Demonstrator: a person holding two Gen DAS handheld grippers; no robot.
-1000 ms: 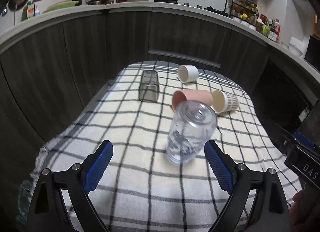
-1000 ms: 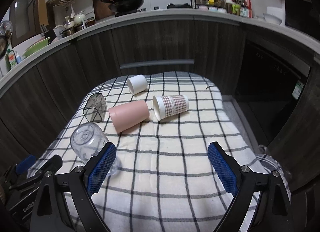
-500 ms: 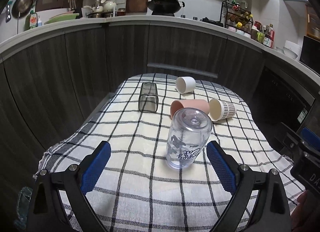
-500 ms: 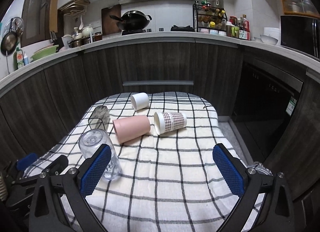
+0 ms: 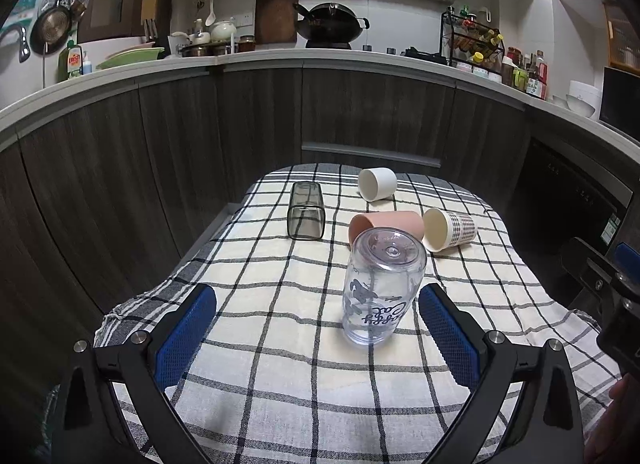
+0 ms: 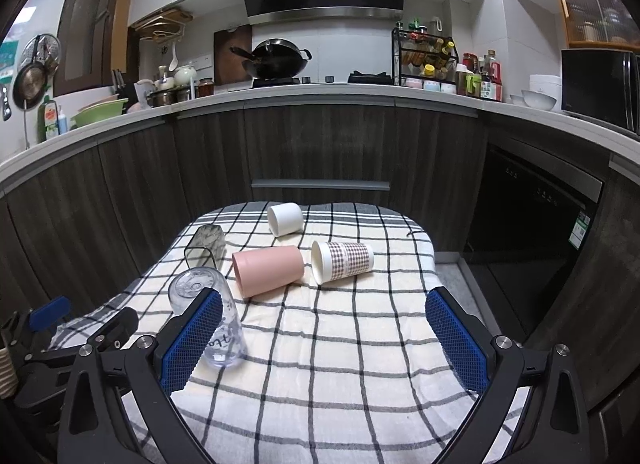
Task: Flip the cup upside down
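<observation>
A clear plastic cup (image 5: 380,288) with dark lettering stands upside down on the checked cloth, mouth down; it also shows in the right wrist view (image 6: 208,316). A pink cup (image 5: 388,224), a plaid paper cup (image 5: 450,229), a white cup (image 5: 377,183) and a smoky square glass (image 5: 305,210) lie on their sides behind it. My left gripper (image 5: 316,328) is open and empty, just in front of the clear cup. My right gripper (image 6: 324,338) is open and empty over the cloth, to the right of the clear cup.
The checked cloth (image 6: 340,384) covers a small table that ends close to dark wood cabinets (image 5: 260,124). A dishwasher front (image 6: 532,232) stands to the right. The worktop above holds a wok (image 6: 276,60) and a spice rack (image 6: 426,52).
Both grippers have drawn back and risen, so more of the kitchen shows. The clear cup stands upside down on the cloth throughout and looks steadier now.
</observation>
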